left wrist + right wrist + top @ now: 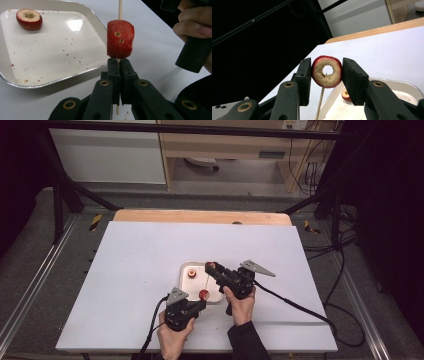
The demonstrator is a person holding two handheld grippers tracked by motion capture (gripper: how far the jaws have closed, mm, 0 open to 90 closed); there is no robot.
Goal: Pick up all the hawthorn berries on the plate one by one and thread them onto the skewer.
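Your left gripper (118, 65) has its jaws pressed together on a thin wooden skewer (120, 9), pinching it near its lower end. In the left gripper view the skewer runs straight up from between the jaws, so its long axis follows the line of the gripper. From the high view it reaches from your left gripper (199, 304) away from you, over the tray (186, 268), toward your right gripper (212, 268).

A red fruit piece (120, 39) is threaded on the skewer just above the left jaws. It is a cut chunk with speckled red skin, a pale cut edge on one side and two small holes in its face.

Your right gripper (326, 75) clamps a second fruit slice (326, 71) between its pads. That slice is a ring with red skin, pale crumbly flesh and a round hole through the middle. The skewer (321, 100) comes up from below and its tip sits at the lower edge of that hole.

A third fruit half (29, 19) lies cut side up in the white tray (75, 75), which rests on the white table (125, 270) and is dotted with red crumbs.
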